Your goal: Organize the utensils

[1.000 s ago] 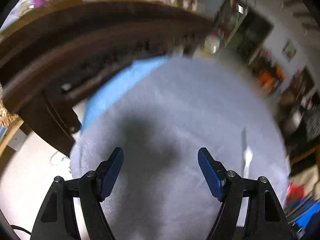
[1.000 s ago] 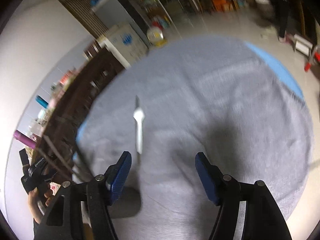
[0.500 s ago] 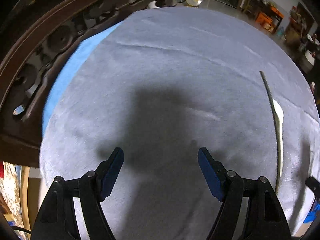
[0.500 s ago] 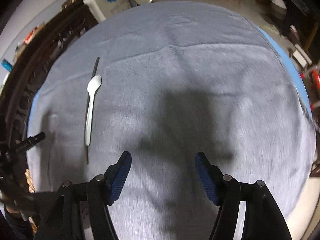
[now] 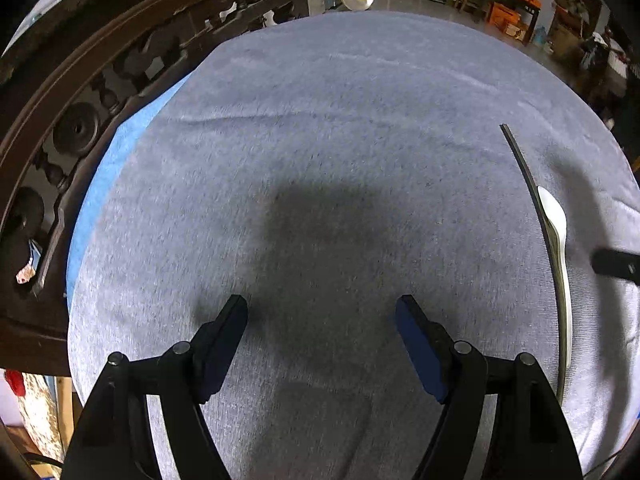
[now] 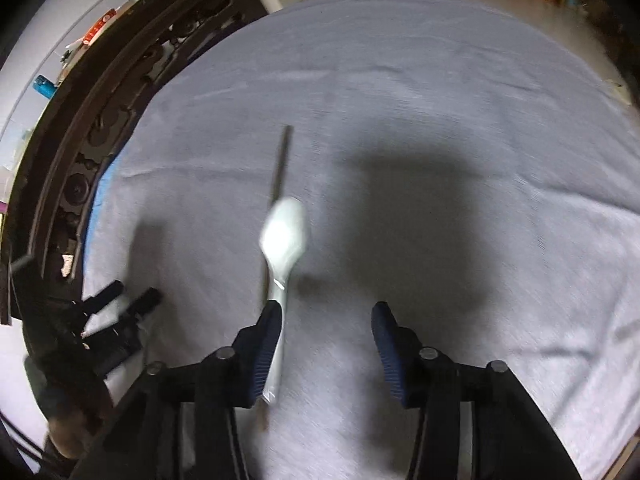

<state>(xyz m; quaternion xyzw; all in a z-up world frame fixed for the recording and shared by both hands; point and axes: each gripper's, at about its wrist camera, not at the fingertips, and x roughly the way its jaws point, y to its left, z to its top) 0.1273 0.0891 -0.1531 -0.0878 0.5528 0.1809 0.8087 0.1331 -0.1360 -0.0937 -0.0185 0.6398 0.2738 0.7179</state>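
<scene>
A white plastic spoon [image 6: 285,229] lies on the grey cloth [image 6: 400,100] beside a thin dark chopstick [image 6: 282,164]. My right gripper [image 6: 326,312] is open just above them, and the spoon's handle runs past the inner side of its left finger [image 6: 269,332]. In the left wrist view the spoon [image 5: 557,224] and chopstick [image 5: 524,168] lie at the far right. My left gripper [image 5: 322,308] is open and empty over bare cloth, well left of them. A tip of the right gripper [image 5: 616,266] shows at the right edge.
A dark carved wooden rail [image 5: 80,92] curves along the table's left side. A blue underlay [image 5: 120,148] shows under the cloth's left edge. The room beyond holds shelves and boxes [image 5: 512,12]. My left gripper also shows at the left [image 6: 120,308].
My right gripper has moved left and down toward the spoon and chopstick, which now lie at its left finger. My left gripper has lowered slightly over the cloth.
</scene>
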